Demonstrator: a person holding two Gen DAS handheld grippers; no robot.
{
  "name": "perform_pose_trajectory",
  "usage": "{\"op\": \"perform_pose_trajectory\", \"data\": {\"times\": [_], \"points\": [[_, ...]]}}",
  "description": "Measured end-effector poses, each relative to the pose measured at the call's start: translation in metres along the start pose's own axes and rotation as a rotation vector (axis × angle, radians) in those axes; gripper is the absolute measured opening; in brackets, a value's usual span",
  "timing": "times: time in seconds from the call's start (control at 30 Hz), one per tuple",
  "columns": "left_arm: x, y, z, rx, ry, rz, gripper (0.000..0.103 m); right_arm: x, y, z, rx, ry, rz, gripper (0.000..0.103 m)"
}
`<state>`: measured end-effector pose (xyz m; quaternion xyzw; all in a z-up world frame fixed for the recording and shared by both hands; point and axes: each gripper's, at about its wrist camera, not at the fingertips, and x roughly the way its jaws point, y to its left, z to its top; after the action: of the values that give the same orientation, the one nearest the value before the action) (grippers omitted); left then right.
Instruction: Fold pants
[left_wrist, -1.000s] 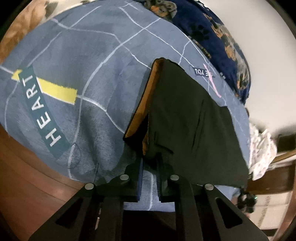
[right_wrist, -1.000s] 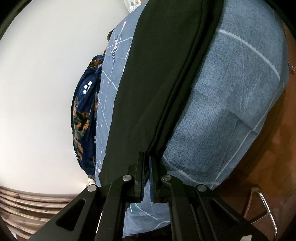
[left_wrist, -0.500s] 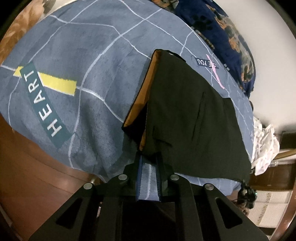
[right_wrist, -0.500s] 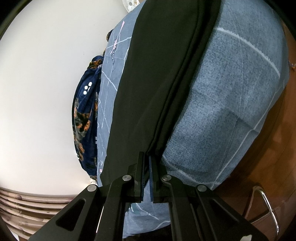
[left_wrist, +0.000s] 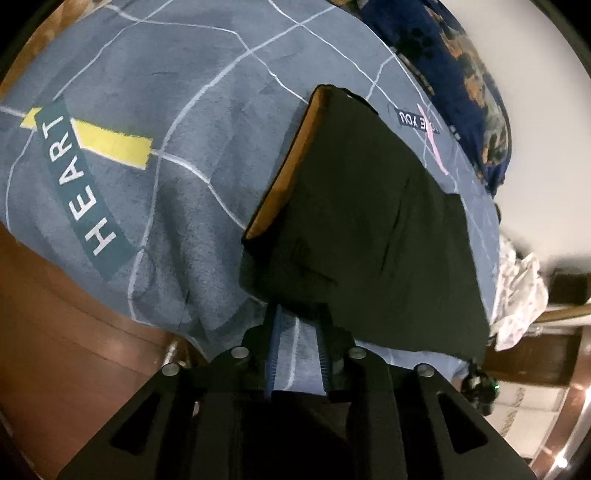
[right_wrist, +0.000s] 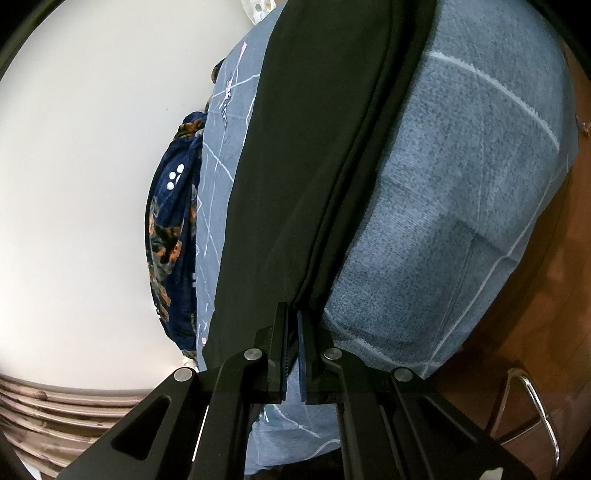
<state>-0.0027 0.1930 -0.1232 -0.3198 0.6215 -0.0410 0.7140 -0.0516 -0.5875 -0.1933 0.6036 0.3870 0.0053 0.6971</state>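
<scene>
So the black pants (left_wrist: 373, 236) are lying on a grey-blue blanket (left_wrist: 192, 122) with thin white lines across it, and both grippers are working on the near edge.

Left gripper (left_wrist: 297, 328): its fingers stand apart with a clear gap, and you can see blanket between them. The pants edge sits right at the fingertips, draping over the tips, but the fingers aren't closed on it, so I'd call it loose, not a grip. Just ahead and to the left of that gripper there's an orange lining (left_wrist: 291, 162) showing along the turned-up edge of the pants. Further left on the blanket is a teal band reading HEART (left_wrist: 79, 184) crossing a yellow stripe (left_wrist: 114, 146). Far ahead and to the right is a navy patterned fabric (left_wrist: 461, 70), and off to the right a crumpled white cloth (left_wrist: 521, 295).

Right gripper (right_wrist: 292, 314): the fingers are nearly together, only a thin slit left, pinching the stacked edge of the pants (right_wrist: 321, 147) right at the tips. From there the pants stretch straight ahead, away from the gripper, as a long dark strip. Blanket (right_wrist: 461, 192) lies to the right of it, the navy fabric (right_wrist: 173, 229) to the left, and a chrome tube (right_wrist: 535, 402) curves at the lower right.
</scene>
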Motion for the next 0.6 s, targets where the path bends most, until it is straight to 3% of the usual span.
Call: {"op": "perform_pose_trajectory", "data": {"times": [0.13,0.17,0.2,0.4,0.47,0.5,0.6], "points": [[-0.002,-0.002,0.0,0.009,-0.056,-0.019,0.019,0.0,0.0,0.0,-0.001,0.0,-0.001,0.003],[-0.005,-0.003,0.001,0.019,-0.08,-0.024,0.016,0.0,0.0,-0.001,-0.001,0.0,-0.001,0.003],[-0.007,-0.005,0.001,0.032,-0.092,-0.021,0.007,0.0,0.0,0.0,-0.001,0.0,-0.001,0.003],[-0.007,-0.006,0.013,0.045,-0.137,0.003,0.002,0.0,0.0,0.0,-0.001,0.0,-0.001,0.003],[-0.007,-0.003,0.017,0.024,-0.13,-0.061,0.002,0.0,0.0,0.0,0.001,0.0,0.0,0.003],[-0.007,-0.005,0.017,0.033,-0.123,-0.107,0.002,0.0,0.0,0.0,0.002,0.0,0.001,0.003],[-0.011,-0.031,0.012,0.15,-0.158,-0.053,0.003,0.0,0.001,-0.001,0.0,0.001,0.001,0.003]]}}
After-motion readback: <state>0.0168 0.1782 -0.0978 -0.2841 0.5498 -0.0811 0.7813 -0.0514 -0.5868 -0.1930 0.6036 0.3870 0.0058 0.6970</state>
